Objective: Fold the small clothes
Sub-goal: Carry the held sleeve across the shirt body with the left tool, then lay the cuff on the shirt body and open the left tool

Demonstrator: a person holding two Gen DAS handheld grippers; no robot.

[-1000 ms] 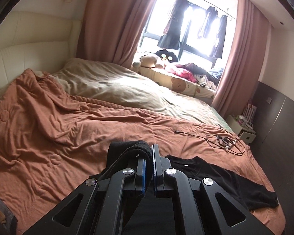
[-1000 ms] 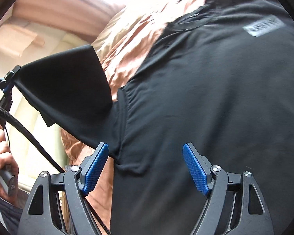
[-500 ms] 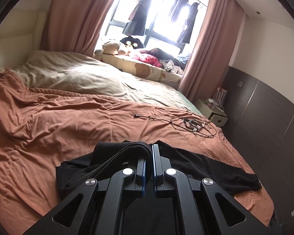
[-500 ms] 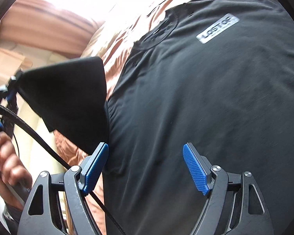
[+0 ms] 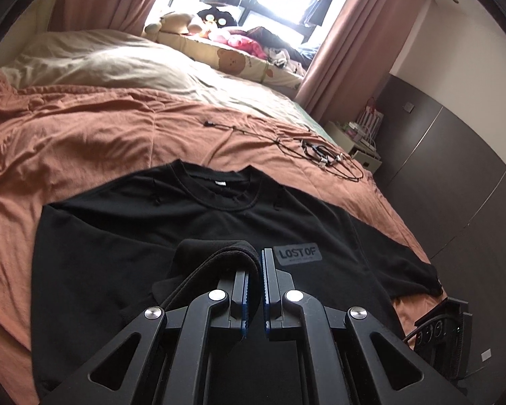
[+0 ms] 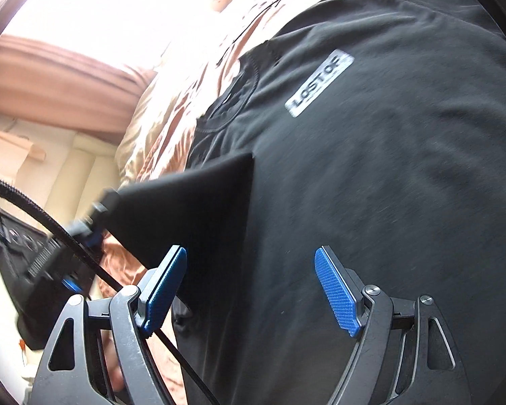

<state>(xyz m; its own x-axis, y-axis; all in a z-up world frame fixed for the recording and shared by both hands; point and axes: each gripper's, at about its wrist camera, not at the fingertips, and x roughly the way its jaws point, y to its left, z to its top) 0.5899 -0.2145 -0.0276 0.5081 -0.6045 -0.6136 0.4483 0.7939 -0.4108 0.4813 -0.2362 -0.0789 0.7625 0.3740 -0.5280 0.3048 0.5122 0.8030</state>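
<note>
We hold a black T-shirt (image 5: 219,236) of soft, matte knit that lies face up on the bed (image 5: 84,141), spread over a rumpled rust-orange quilt (image 5: 67,128) with stitched seams and deep wrinkles. The shirt has a ribbed round collar (image 5: 219,199), a small white neck label inside it, and a grey rectangular chest patch (image 5: 298,254) printed LOSTOF.

Our left tongs (image 5: 254,280) are pressed together on a bunched fold of the shirt's fabric, which humps over the left finger just beside the patch; from the right wrist view this same pinched piece (image 6: 199,209) stands as a taut dark triangle lifted above the shirt body. The blue pads (image 5: 244,293) are ridged rubber set in black angular arms with silver rivets.

Our right tongs (image 6: 253,287) are spread wide above the shirt's body, with nothing pinched between their blue cross-hatched pads (image 6: 335,290); a black braided cable (image 6: 67,236) runs past their left finger.

Farther up the bed lie a pale beige cover (image 5: 124,64), smooth and puffy, and a thin tangle of black wire (image 5: 320,155) on the quilt. Dusty-pink curtains (image 5: 340,44) hang in folds beside the bright window.
</note>
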